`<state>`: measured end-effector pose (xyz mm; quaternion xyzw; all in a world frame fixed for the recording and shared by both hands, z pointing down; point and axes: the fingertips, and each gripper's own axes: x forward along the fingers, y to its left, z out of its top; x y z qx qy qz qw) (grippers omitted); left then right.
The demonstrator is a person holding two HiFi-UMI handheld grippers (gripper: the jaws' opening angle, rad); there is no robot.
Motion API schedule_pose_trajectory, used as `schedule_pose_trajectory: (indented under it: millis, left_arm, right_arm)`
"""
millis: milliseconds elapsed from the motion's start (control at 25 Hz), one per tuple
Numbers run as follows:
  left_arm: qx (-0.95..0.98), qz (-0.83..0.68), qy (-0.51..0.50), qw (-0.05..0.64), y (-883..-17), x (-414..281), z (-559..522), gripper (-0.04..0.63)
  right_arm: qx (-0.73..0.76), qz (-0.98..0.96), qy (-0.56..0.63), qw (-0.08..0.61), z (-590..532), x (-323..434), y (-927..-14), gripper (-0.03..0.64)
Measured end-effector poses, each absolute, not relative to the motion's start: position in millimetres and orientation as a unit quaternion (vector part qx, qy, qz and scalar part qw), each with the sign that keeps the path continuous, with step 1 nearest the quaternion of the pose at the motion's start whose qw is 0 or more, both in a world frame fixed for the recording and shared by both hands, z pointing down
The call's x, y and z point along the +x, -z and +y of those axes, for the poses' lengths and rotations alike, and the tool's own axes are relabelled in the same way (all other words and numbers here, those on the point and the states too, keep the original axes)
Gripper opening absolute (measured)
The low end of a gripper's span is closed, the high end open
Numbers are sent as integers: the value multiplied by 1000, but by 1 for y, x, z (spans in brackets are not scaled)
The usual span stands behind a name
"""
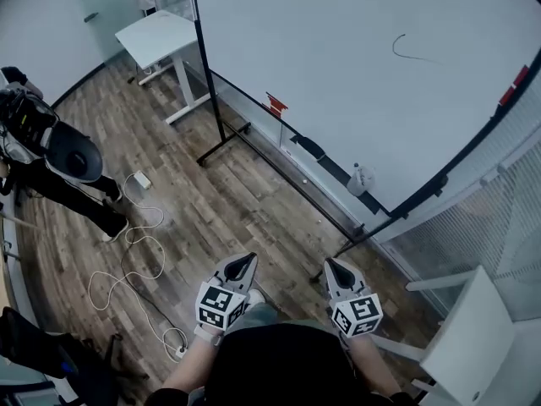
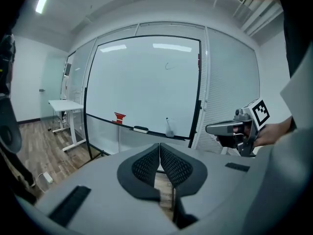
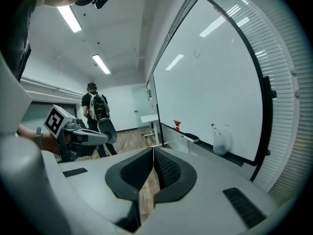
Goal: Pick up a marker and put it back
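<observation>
Your left hand-held gripper (image 1: 241,266) has its jaws pressed together on nothing. Your right hand-held gripper (image 1: 336,271) is the same, pads meeting and empty. Both hang near your waist, over the wood floor (image 1: 228,193).

So nothing of the task is done. The marker (image 3: 213,128) stands in a clear cup (image 1: 358,180) on the ledge (image 1: 334,170) of the whiteboard (image 1: 338,57), far right, well apart from both. As I judge it, the approach, the pick-up and the return are all left.

Left of the cup on that ledge lie a black eraser (image 1: 309,147) and a red thing (image 1: 275,105).

The floor ahead looks open. A white cable (image 1: 161,260) loops at your near left, a person with a backpack (image 1: 68,155) stands far left, and a white desk (image 1: 465,337) is near right.
</observation>
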<state>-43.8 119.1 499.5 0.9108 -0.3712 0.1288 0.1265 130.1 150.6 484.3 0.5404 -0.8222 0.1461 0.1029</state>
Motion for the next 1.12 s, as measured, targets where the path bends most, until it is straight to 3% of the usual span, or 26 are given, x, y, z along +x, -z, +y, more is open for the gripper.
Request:
schedule_pose_trajectory:
  millis: [360,760,1120]
  left_arm:
    - [904,-376,-130,158,-512,-67,25,21]
    - [907,-358,-140,175,-519,-7,-65,21]
    - [911,-344,-163,160,-523,35,-120,21]
  right_arm:
    - [566,-802,-143,127,39,143,-483,31]
    - [620,-756,-132,163,-61,238,-498,38]
    - [634,-732,-139,207,-106,297,-530,160]
